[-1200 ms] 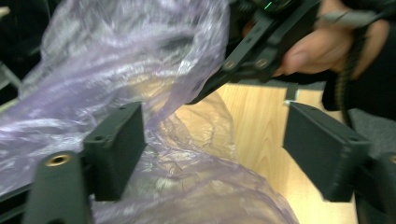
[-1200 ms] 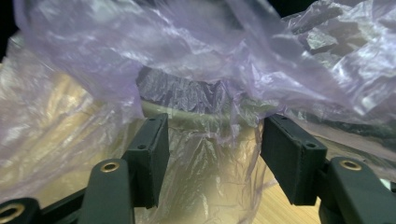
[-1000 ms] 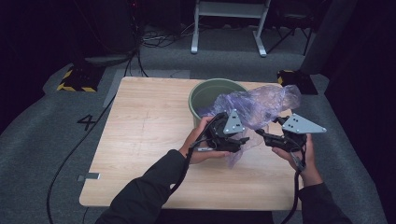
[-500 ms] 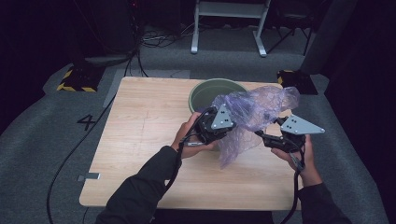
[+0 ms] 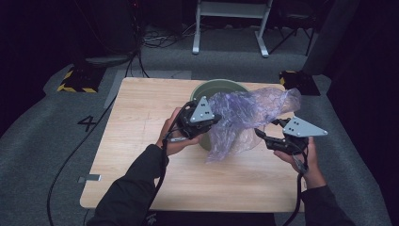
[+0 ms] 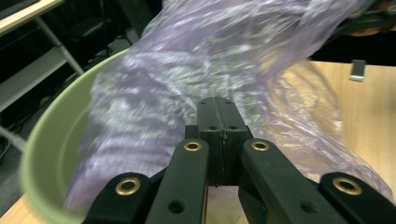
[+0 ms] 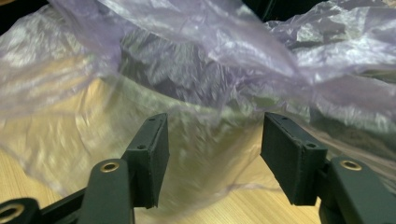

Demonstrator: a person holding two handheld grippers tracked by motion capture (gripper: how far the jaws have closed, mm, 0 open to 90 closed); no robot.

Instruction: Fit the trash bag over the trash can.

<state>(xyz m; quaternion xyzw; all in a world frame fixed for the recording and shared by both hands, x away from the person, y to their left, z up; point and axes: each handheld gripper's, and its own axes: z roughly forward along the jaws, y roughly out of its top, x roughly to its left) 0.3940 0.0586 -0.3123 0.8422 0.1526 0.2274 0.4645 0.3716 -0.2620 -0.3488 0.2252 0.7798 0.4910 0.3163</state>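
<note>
A crumpled, see-through purple plastic bag hangs over a green bowl at the far middle of the wooden table. My left gripper is shut on the bag's left edge, just in front of the bowl. In the left gripper view the pads of that gripper meet, the bag spreads beyond them and the bowl's rim curves at the left. My right gripper stands open at the bag's right side. In the right gripper view its jaws are apart and the film hangs just beyond them.
A small metal clip lies at the table's near left corner. A black cable runs over the grey floor on the left. A white stand is behind the table. Yellow-and-black striped blocks sit on the floor.
My left gripper has moved left and toward the bowl, drawing the bag's edge with it and stretching the film. The right gripper has stayed where it was.
</note>
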